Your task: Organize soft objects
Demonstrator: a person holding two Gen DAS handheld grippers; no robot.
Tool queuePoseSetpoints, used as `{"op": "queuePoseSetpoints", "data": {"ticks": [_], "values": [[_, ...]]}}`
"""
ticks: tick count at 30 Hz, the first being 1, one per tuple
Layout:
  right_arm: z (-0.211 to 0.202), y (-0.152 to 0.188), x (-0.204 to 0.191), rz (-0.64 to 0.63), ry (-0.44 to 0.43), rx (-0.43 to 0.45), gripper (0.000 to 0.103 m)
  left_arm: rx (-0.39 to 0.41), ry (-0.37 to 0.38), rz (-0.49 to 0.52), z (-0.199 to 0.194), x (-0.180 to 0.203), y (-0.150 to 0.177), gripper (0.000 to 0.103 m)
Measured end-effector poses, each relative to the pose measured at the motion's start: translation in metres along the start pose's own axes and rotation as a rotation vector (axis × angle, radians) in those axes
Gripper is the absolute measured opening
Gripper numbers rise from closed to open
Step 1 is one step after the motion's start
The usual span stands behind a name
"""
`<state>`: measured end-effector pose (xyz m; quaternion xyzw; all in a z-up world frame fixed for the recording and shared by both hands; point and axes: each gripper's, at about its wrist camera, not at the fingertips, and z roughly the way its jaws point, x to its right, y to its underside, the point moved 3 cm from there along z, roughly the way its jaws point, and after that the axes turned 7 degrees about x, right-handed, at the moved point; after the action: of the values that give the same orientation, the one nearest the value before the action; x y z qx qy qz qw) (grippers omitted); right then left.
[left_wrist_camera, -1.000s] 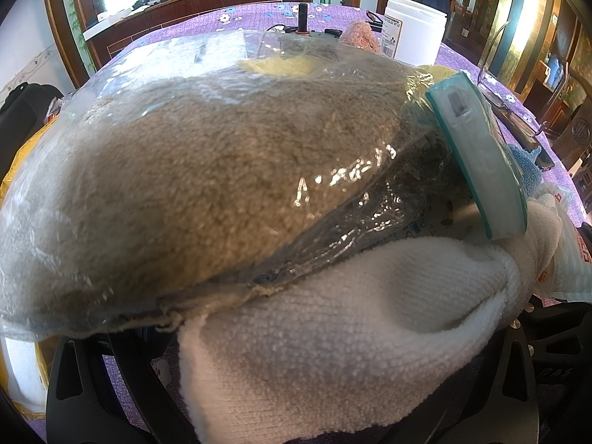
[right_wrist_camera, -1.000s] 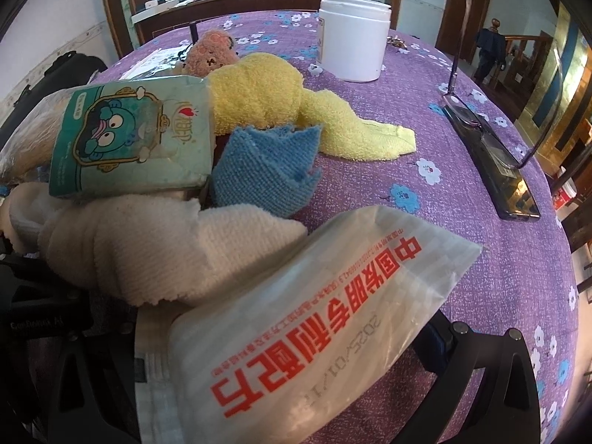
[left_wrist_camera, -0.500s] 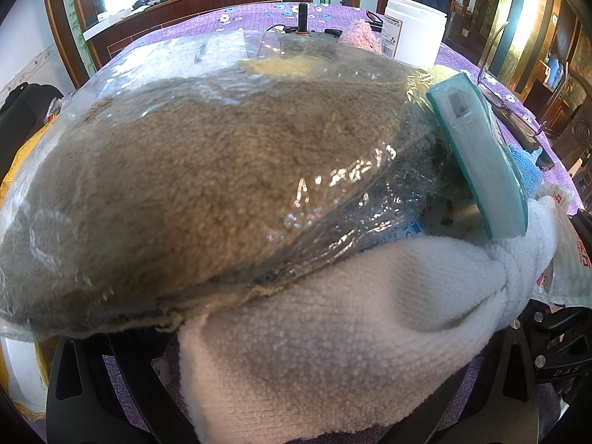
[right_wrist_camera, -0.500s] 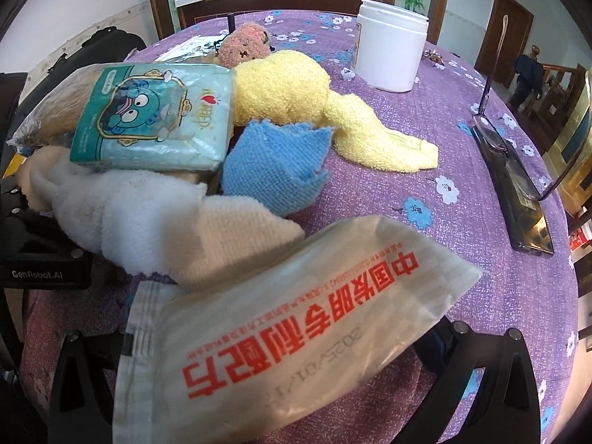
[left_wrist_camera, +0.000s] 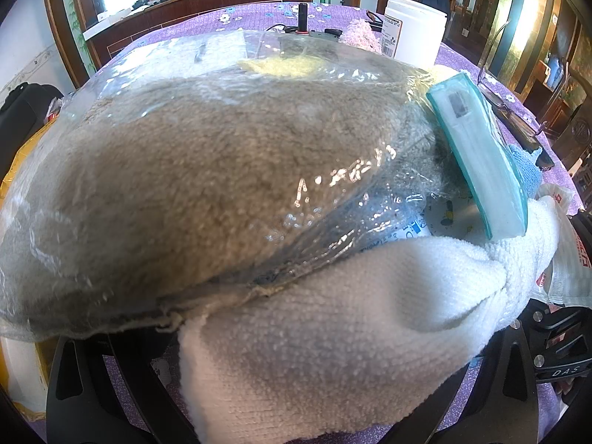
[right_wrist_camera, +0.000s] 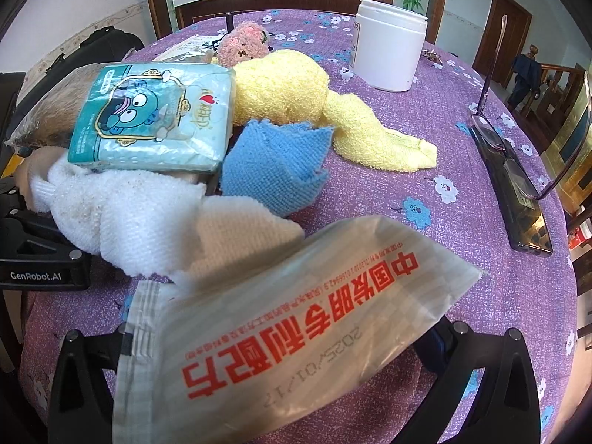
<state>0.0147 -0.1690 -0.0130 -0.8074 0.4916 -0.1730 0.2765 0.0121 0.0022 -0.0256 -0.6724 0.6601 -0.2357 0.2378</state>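
A white towel (left_wrist_camera: 333,333) bulges between the fingers of my left gripper (left_wrist_camera: 296,407), which is shut on it; the fingertips are hidden under it. A grey towel in a clear plastic bag (left_wrist_camera: 203,185) lies over the towel and fills most of the left wrist view. A teal tissue pack (right_wrist_camera: 155,118) rests on the white towel (right_wrist_camera: 129,214). A blue cloth (right_wrist_camera: 277,162), a yellow towel (right_wrist_camera: 296,88) and a pink plush (right_wrist_camera: 242,42) lie beyond. My right gripper (right_wrist_camera: 292,388) is shut on a white packet with red writing (right_wrist_camera: 288,340), close beside the pile.
A white jar (right_wrist_camera: 388,51) stands at the back of the purple flowered tablecloth (right_wrist_camera: 444,148). A dark phone with glasses on it (right_wrist_camera: 518,192) lies at the right. The left gripper's body (right_wrist_camera: 37,251) sits at the table's left edge. A wooden counter stands behind.
The right gripper has shifted slightly with the packet still in it, so the pile sits a little differently in its view. The left wrist view is unchanged.
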Motion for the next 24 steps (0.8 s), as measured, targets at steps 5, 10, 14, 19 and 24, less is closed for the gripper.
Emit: {"op": "queuePoseSetpoints", "data": {"ticks": [5,10,14,19,24], "values": [[0.0,0.0,0.0,0.0,0.0,0.0,0.103,0.0,0.0,0.0,0.0,0.0,0.0,0.103],[0.0,0.0,0.0,0.0,-0.001,0.0,0.103,-0.001,0.0,0.0,0.0,0.0,0.0,0.103],[0.001,-0.003,0.0,0.014,0.012,-0.054,0.103,-0.001,0.0,0.0,0.0,0.0,0.0,0.103],[-0.018,0.004,0.005,0.039,-0.028,-0.223,0.102,0.0,0.0,0.0,0.0,0.0,-0.001,0.103],[-0.066,0.017,0.015,0.108,-0.156,-0.148,0.102,-0.001,0.002,-0.001,0.0,0.0,0.001,0.103]]}}
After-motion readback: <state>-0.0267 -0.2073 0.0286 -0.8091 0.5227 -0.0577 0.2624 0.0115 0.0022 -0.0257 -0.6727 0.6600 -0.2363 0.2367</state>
